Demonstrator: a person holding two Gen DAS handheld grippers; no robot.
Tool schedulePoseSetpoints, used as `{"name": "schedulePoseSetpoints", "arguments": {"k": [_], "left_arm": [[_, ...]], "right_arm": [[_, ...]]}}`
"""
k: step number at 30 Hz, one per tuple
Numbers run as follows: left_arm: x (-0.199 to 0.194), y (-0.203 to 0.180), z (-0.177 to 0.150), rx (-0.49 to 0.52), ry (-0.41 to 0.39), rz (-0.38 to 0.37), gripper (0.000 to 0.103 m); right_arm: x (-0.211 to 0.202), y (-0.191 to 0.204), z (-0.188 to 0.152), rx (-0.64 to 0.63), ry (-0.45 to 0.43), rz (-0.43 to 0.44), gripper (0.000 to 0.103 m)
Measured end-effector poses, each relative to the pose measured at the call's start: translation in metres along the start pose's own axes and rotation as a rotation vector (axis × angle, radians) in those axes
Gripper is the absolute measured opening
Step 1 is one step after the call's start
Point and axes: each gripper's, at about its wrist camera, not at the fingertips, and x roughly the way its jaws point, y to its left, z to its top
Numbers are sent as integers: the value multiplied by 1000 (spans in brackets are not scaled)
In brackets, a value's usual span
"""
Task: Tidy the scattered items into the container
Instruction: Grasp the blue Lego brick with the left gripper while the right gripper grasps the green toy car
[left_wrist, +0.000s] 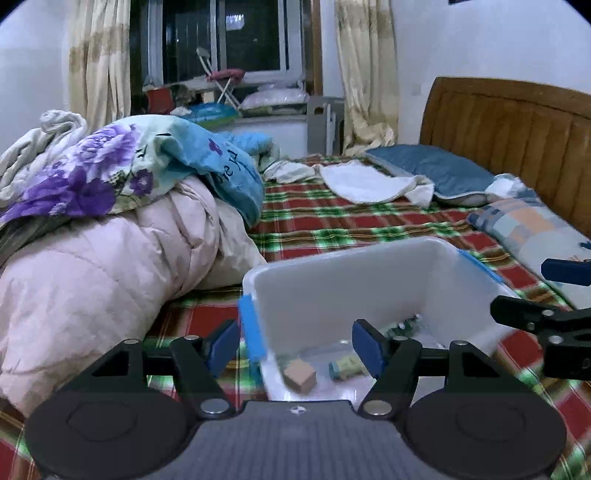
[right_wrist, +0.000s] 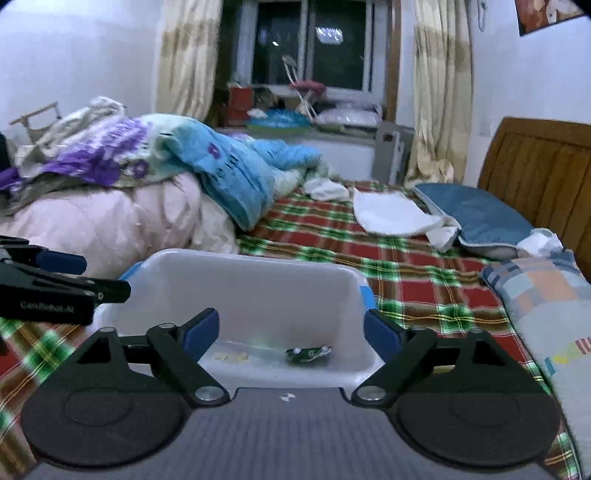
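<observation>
Container (left_wrist: 354, 273) white, on bed (left_wrist: 332, 221) at 12 o'clock; I see wooden block (left_wrist: 300, 374), green toy (right_wrist: 306, 354) inside. Left gripper (left_wrist: 299, 345) fingers apart, straddling its near-left rim; right gripper (right_wrist: 291, 332) fingers apart, empty. Plaid clear toward 2 o'clock.

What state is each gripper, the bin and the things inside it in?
Left gripper: open, empty, astride the bin's left rim.
Right gripper: open, empty.
Bin: upright on the bed, lidless.
Wooden block: inside the bin.
Green toy: lying inside the bin.
</observation>
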Motion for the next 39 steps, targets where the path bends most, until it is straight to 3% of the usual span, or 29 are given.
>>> {"name": "schedulePoseSetpoints", "arguments": {"k": [5,9,13,26,35,38,39], "left_arm": [[-33,2,-60,28,15,0,73],[-35,1,-107,4,91,-8,73],[-30,-1,-132,-7,141,-11,73],[-15,-3,-151,-48,183,-24,72],[0,0,-161,-83,235,-48,71],[4,0,-161,-83,234,-44,64],[5,0,-161,-83,233,-44,57]], "right_arm": [[-43,8,-51,-49,-11,39,92],[-53,14,-95,-64,50,50,92],[-54,12,-123,-32,101,53,91],[-44,9,-160,-39,146,61,83],[-27,3,-173,-19,224,98,72],[-25,2,-175,-15,224,121,63],[-24,1,-175,-11,223,129,53]]}}
